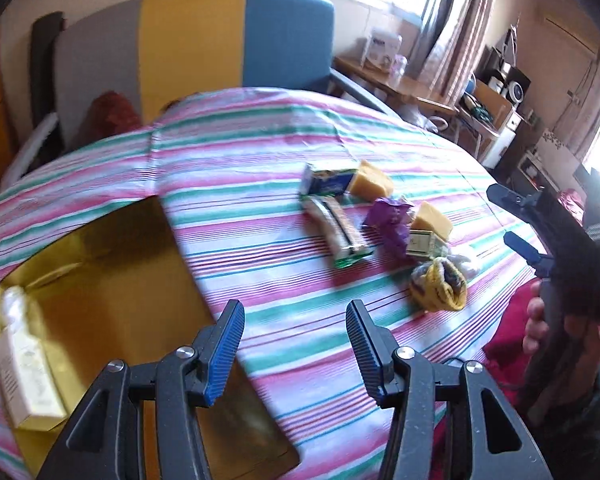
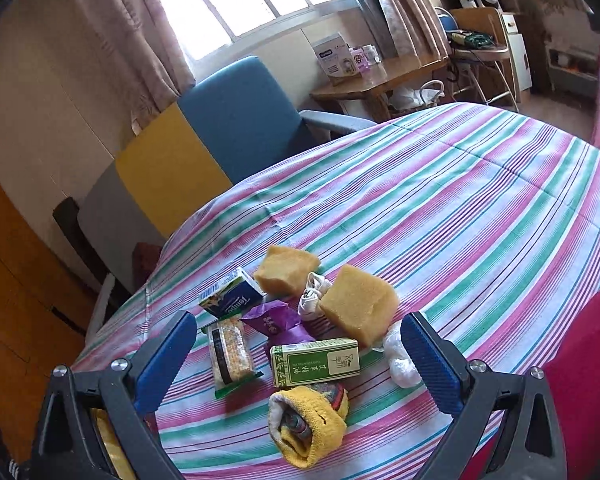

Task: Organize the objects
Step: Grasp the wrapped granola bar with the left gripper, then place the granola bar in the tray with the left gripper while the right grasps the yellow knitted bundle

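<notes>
Rolled yellow sock lies lower centre of the right wrist view, between and just ahead of the right gripper, jaws spread wide, nothing in them. Above it: green box, snack bar, purple wrapper, blue tissue pack, two yellow sponges, all on the striped cloth. Left gripper released, over the gold tray at lower left; white box blurred inside, tray's near edge hidden behind the fingers.
</notes>
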Motion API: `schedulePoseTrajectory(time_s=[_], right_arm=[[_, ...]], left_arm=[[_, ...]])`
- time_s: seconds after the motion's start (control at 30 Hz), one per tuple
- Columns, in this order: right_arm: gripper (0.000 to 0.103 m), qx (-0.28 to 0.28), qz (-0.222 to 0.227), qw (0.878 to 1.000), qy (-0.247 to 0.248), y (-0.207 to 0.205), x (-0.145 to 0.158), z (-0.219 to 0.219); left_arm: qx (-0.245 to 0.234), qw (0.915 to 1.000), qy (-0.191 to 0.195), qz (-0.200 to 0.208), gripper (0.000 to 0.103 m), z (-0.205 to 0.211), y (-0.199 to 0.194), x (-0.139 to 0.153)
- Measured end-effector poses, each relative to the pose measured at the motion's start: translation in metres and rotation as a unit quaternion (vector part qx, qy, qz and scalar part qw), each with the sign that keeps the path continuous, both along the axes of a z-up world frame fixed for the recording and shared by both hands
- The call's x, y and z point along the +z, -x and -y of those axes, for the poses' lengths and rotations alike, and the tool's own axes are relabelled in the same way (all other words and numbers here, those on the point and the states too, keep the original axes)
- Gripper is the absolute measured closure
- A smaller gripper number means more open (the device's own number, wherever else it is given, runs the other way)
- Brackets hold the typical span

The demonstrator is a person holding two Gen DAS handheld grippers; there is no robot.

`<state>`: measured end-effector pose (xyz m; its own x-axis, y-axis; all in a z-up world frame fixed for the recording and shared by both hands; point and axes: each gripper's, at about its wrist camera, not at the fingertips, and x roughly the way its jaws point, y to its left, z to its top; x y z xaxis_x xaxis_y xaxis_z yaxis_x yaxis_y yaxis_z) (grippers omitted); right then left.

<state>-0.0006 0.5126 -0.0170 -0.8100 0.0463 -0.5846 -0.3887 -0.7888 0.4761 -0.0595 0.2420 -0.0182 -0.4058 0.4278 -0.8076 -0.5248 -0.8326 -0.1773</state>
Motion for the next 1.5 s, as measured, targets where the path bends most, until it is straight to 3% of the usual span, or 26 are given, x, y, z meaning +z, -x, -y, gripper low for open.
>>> schedulePoseTrajectory(time_s=[0.23,0.5,0.67,0.7,0.77,0.8,1.07,1.23,1.33,1.5], right_arm=[[0.000,0.013,-0.007,1.000,0.018,0.002,-0.001,-0.002],[0.000,0.032,-0.006,0.999,0.030,0.006,-0.004,-0.002],[0.000,0.038,-0.005,0.999,0.038,0.007,-0.006,-0.003],[0.000,0.037,-0.006,0.999,0.039,0.007,-0.006,-0.003],[0.000,0.032,-0.007,0.999,0.041,0.006,-0.006,-0.005],[0.000,0.029,-0.007,0.999,0.043,0.006,-0.006,-0.007],[0.009,0.032,0.010,0.998,0.048,0.010,-0.010,-0.008],[0.016,0.060,0.066,0.995,0.034,0.026,-0.019,0.001],[0.016,0.090,0.125,0.987,0.040,0.040,-0.035,0.009],[0.016,0.117,0.203,0.972,0.000,0.056,-0.052,0.030]], left_arm=[[-0.008,0.9982,0.025,0.054,0.050,-0.066,0.049,-0.039],[0.001,0.9961,0.045,0.077,0.049,-0.124,0.099,-0.072],[0.000,0.9936,0.084,0.076,0.049,-0.146,0.116,-0.099],[-0.003,0.9936,0.080,0.080,0.052,-0.146,0.117,-0.103],[-0.004,0.9944,0.086,0.061,0.068,-0.142,0.111,-0.101],[-0.006,0.9943,0.088,0.059,0.070,-0.139,0.108,-0.100],[-0.003,0.9983,0.045,0.037,0.072,-0.090,0.071,-0.062],[-0.002,0.9997,0.020,0.015,0.072,-0.061,0.049,-0.033],[0.001,0.9999,0.012,0.002,0.072,-0.039,0.034,-0.020],[0.014,0.9999,-0.004,-0.006,0.072,-0.004,0.017,-0.010]])
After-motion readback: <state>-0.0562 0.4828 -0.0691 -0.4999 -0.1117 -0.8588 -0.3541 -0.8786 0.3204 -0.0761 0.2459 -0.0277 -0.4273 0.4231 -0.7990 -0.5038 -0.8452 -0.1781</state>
